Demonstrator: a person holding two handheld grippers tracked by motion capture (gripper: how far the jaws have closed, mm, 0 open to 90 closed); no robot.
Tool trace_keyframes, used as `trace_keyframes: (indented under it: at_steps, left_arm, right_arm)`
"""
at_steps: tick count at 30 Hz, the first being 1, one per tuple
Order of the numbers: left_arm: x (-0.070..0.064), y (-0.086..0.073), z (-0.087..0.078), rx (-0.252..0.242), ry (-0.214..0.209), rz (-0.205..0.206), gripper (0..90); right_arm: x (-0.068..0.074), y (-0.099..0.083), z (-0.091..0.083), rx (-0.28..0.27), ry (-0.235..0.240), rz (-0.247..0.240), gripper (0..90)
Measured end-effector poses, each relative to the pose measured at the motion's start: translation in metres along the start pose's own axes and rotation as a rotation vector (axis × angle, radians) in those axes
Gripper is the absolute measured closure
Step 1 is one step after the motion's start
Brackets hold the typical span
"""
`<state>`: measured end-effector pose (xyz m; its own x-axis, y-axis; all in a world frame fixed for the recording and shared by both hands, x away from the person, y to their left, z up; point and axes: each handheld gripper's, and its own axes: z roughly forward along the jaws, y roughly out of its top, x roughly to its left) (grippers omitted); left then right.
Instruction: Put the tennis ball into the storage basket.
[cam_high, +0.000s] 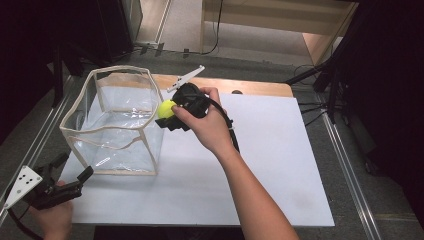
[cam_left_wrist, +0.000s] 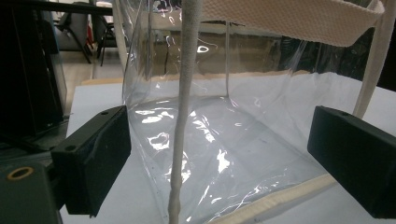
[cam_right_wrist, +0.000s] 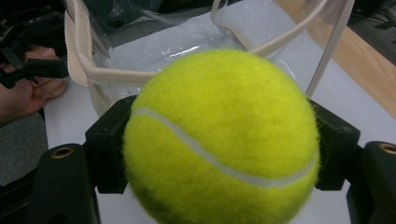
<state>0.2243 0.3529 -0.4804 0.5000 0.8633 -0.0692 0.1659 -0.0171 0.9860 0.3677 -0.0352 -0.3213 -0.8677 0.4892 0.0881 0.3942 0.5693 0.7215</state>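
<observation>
Tennis ball (cam_right_wrist: 219, 140) is clamped in the right gripper (cam_high: 168, 114) at the far rim of the clear bag (cam_high: 117, 125), not yet inside, while the left gripper (cam_high: 67, 180) waits wide apart near the table's (cam_high: 280, 165) front left corner.

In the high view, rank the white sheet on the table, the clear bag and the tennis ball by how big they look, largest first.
1. White sheet, which covers most of the table.
2. Clear bag, standing open on the sheet's left part.
3. Tennis ball, held in the right tongs at the bag's rim, and partly hidden by them.
</observation>
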Motion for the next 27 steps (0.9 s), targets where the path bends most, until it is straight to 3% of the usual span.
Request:
trace_keyframes:
  at_steps: [27]
  left_arm:
    - [0.001,0.0,0.0,0.0,0.002,-0.001,6.5]
  right_arm:
    - [0.005,0.027,-0.005,-0.012,0.002,-0.015,22.8]
